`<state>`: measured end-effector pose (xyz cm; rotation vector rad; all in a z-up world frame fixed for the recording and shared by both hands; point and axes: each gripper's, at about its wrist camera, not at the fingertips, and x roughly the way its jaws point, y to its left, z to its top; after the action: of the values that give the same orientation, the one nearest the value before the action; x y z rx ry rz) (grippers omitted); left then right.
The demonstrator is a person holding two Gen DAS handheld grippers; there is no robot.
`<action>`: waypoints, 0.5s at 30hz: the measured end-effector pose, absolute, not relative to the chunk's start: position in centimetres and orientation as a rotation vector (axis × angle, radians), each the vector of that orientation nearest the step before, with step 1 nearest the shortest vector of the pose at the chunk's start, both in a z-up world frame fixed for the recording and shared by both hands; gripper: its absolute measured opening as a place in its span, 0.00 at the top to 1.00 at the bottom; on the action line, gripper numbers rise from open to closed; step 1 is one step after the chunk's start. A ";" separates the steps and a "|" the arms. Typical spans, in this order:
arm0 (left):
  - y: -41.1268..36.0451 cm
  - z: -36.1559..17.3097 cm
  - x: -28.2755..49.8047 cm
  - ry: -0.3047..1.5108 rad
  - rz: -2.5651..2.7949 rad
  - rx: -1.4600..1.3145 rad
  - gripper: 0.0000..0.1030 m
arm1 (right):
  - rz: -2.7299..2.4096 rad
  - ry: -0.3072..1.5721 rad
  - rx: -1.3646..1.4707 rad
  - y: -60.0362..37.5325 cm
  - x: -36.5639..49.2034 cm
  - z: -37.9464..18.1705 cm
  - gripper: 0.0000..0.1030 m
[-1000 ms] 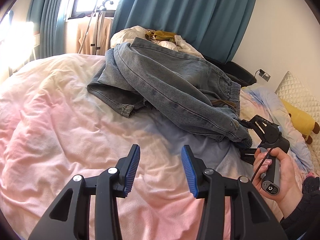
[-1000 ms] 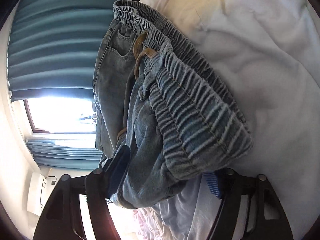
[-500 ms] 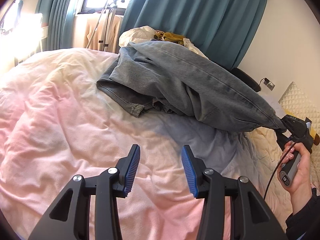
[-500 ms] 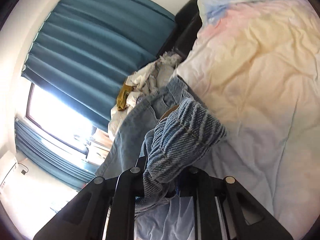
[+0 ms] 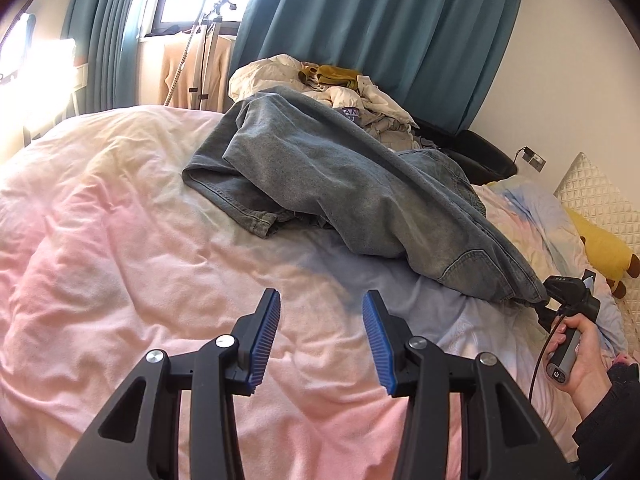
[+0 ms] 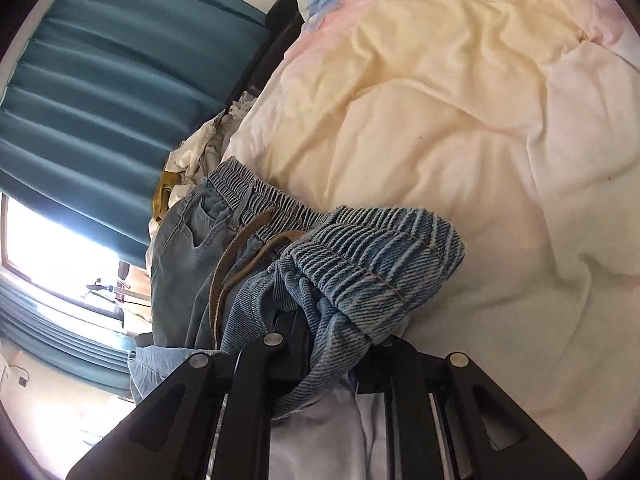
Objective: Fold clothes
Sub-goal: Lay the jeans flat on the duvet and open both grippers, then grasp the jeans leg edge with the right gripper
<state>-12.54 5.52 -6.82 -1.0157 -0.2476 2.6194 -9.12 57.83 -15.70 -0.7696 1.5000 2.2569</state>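
Observation:
A pair of blue jeans [image 5: 352,184] lies bunched on the pink and cream duvet [image 5: 120,264]. My right gripper [image 5: 548,300] is shut on the jeans' elastic waistband [image 6: 372,264] and holds that end stretched to the right, just above the bed. In the right wrist view the waistband bulges out between the jaws of the gripper [image 6: 336,356], and a brown drawstring [image 6: 236,264] hangs beside it. My left gripper [image 5: 320,336] is open and empty, over the duvet in front of the jeans.
A heap of crumpled clothes [image 5: 320,84] sits at the far edge of the bed by the teal curtain [image 5: 380,32]. A yellow plush toy [image 5: 600,244] and a quilted pillow [image 5: 600,196] lie at the right. A black chair [image 5: 480,152] stands behind.
My right gripper closed on the waistband and pulled it right, lifting then lowering it toward the bed; the jeans stretched out. My left gripper stayed open and shifted slightly.

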 end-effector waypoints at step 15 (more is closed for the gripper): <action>3.3 -3.1 -11.9 -0.158 2.606 -0.932 0.57 | 2.636 0.798 -0.870 45.4 -12.1 -5.6 0.32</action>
<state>-11.87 3.34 -3.14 -0.9324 -0.1582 2.6063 -12.09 45.40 -5.56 -0.8695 0.7982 2.6363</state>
